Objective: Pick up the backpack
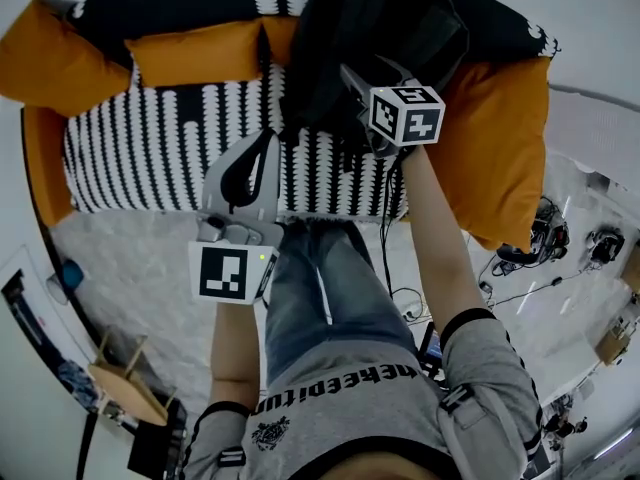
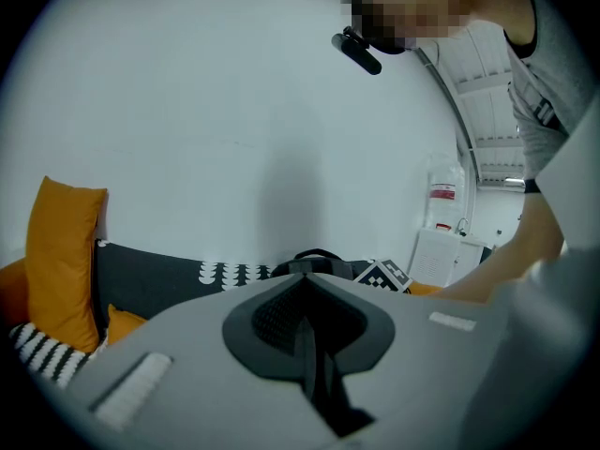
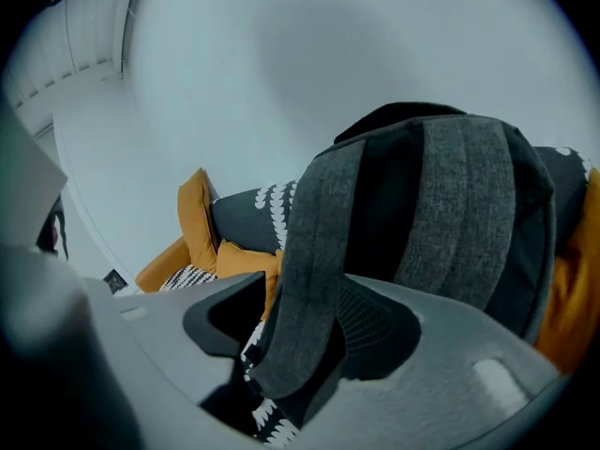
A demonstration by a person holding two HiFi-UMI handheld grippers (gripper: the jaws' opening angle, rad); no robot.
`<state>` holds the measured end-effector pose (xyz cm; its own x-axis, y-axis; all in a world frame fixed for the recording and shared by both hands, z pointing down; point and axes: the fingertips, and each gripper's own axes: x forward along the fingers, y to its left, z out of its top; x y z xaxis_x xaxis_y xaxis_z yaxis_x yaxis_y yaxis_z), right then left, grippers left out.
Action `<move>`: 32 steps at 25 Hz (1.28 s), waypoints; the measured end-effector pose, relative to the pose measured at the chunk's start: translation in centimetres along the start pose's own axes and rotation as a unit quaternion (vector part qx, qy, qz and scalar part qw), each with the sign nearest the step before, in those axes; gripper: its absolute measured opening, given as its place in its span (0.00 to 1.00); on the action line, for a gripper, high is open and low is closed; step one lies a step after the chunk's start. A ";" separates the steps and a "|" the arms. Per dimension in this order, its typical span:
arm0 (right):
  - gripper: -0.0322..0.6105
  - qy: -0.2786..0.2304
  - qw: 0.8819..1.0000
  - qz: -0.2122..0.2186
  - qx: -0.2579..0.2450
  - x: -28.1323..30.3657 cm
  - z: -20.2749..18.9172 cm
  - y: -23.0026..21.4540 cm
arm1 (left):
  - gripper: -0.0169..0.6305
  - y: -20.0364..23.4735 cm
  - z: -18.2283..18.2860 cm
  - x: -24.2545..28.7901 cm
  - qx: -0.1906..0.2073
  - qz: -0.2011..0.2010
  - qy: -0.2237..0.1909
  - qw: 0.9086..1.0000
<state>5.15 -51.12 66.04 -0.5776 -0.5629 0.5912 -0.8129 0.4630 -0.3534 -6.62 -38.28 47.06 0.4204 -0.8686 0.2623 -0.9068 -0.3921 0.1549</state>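
Observation:
A black backpack point(image 1: 370, 38) with grey shoulder straps leans upright against the back of a black-and-white patterned sofa point(image 1: 150, 148). My right gripper point(image 1: 362, 90) reaches into its front. In the right gripper view the backpack point(image 3: 450, 204) fills the right half, and one grey strap point(image 3: 314, 270) hangs down between the jaws of the right gripper point(image 3: 291, 345), which stand wide apart without clamping it. My left gripper point(image 1: 266, 146) hovers over the seat to the left of the backpack, jaws closed and empty. In the left gripper view, past the left gripper point(image 2: 305, 322), only the backpack's top handle point(image 2: 314, 256) shows.
Orange cushions lie on the sofa at the left end point(image 1: 50, 58), the back point(image 1: 195, 53) and the right end point(image 1: 500, 138). The person's legs point(image 1: 320, 288) stand close to the seat front. Cables point(image 1: 540, 238) lie on the floor at right, and a wooden stool point(image 1: 125, 383) stands at lower left.

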 end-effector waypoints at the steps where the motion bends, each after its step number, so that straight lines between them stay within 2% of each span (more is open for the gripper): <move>1: 0.42 0.000 1.000 -0.002 0.001 0.5 0.1 -0.3 | 0.06 0.0 -0.1 0.1 -0.002 0.001 -0.002 1.000; 5: 0.47 0.002 1.000 -0.005 0.003 2.3 0.1 -1.1 | 0.06 0.5 -0.4 0.3 -0.011 0.006 -0.007 1.000; 12: 0.47 -0.006 1.000 0.019 0.013 4.4 0.3 -1.7 | 0.06 1.2 -1.5 0.5 -0.009 0.017 0.007 1.000; 18: 0.46 -0.010 0.998 0.064 0.020 5.0 0.2 -0.4 | 0.06 1.5 -2.2 0.5 -0.005 0.021 0.010 1.000; 23: 0.48 -0.016 0.998 0.062 0.028 6.0 0.2 -1.0 | 0.06 1.4 -2.6 0.6 -0.010 0.024 0.016 1.000; 27: 0.42 -0.006 0.996 0.084 0.033 6.0 -0.4 -0.2 | 0.06 1.4 -2.9 0.7 -0.010 0.022 0.019 1.000; 32: 0.39 0.001 0.996 0.086 0.029 5.9 -0.4 0.1 | 0.06 0.9 -3.0 0.9 0.000 0.019 0.023 1.000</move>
<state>1.73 -54.14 69.78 -0.7082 -0.4771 0.5204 -0.7053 0.5112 -0.4912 -7.01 -38.49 50.31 0.3872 -0.8676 0.3119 -0.9219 -0.3598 0.1436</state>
